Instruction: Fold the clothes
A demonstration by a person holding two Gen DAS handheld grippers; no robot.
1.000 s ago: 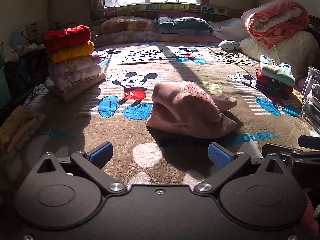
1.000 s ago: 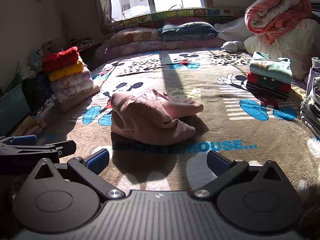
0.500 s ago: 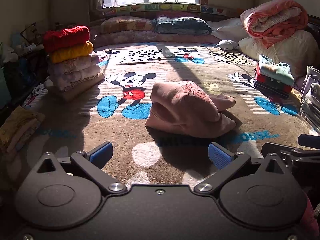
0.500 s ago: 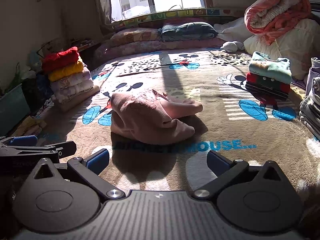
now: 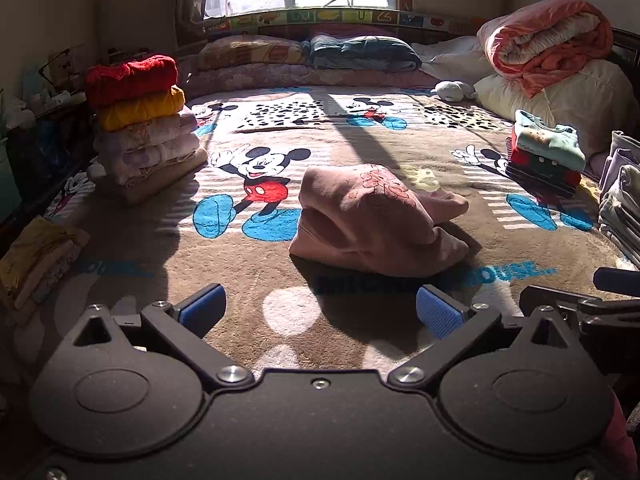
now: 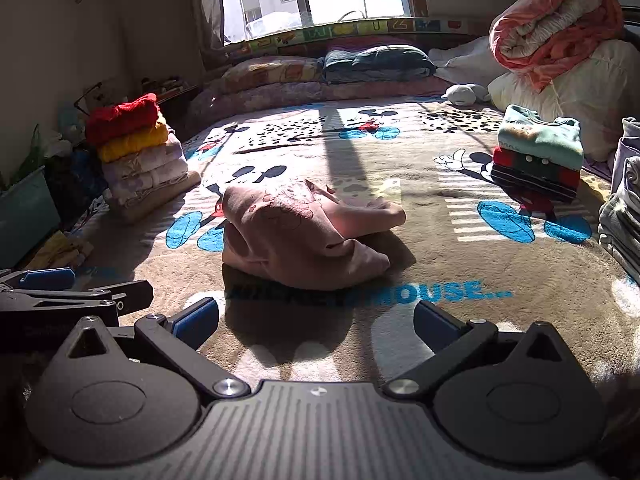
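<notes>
A crumpled pink garment (image 5: 372,220) (image 6: 304,232) with a faint printed figure lies in a heap on the cartoon-mouse blanket (image 5: 280,128), in the middle of the bed. My left gripper (image 5: 320,308) hovers just short of its near edge, open, nothing between the blue pads. My right gripper (image 6: 316,316) sits likewise in front of the heap, open and empty. Each gripper shows at the edge of the other's view: the right gripper (image 5: 600,300) beside the left, the left gripper (image 6: 60,292) beside the right.
A tall stack of folded clothes (image 5: 140,120) topped in red stands at the left. A smaller folded stack (image 5: 548,156) and grey folded items (image 5: 620,208) stand at the right. Yellow clothes (image 5: 36,260) lie near left. Pillows (image 5: 360,52) and a rolled quilt (image 5: 548,40) line the back.
Almost nothing; both views have crept very slightly, and the pink garment and both open grippers stand as before.
</notes>
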